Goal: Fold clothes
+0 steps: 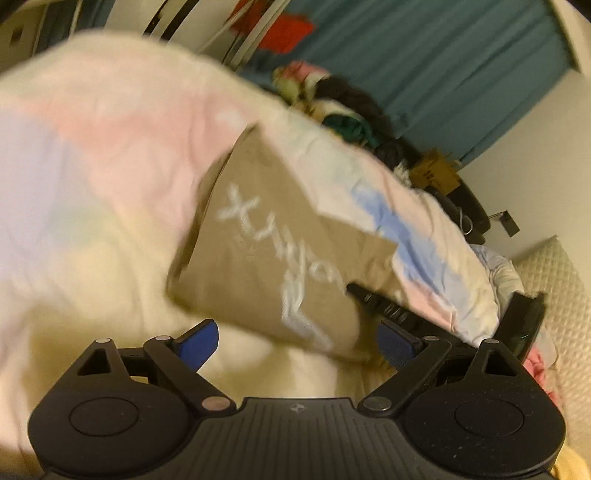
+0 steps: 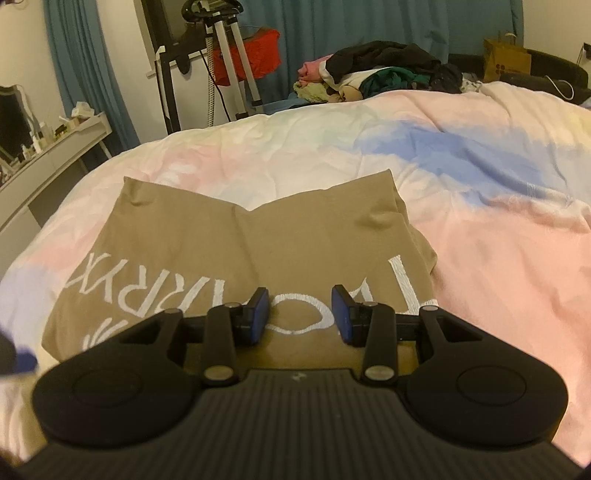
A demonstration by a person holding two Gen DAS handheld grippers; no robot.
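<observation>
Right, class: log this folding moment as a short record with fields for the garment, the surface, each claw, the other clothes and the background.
garment: tan shirt with white lettering, lying partly folded
surface: pastel bedspread on a bed
left claw: open, empty, over the shirt's edge; view blurred
right claw: open, empty, above the lettering
other clothes: unfolded pile at the bed's far edge
background: blue curtain, tripod, brown paper bag

shirt (image 2: 236,254) lies flat on the bed (image 2: 480,240), clothes pile (image 2: 376,74) at the far edge, tripod (image 2: 232,66) behind left.
</observation>
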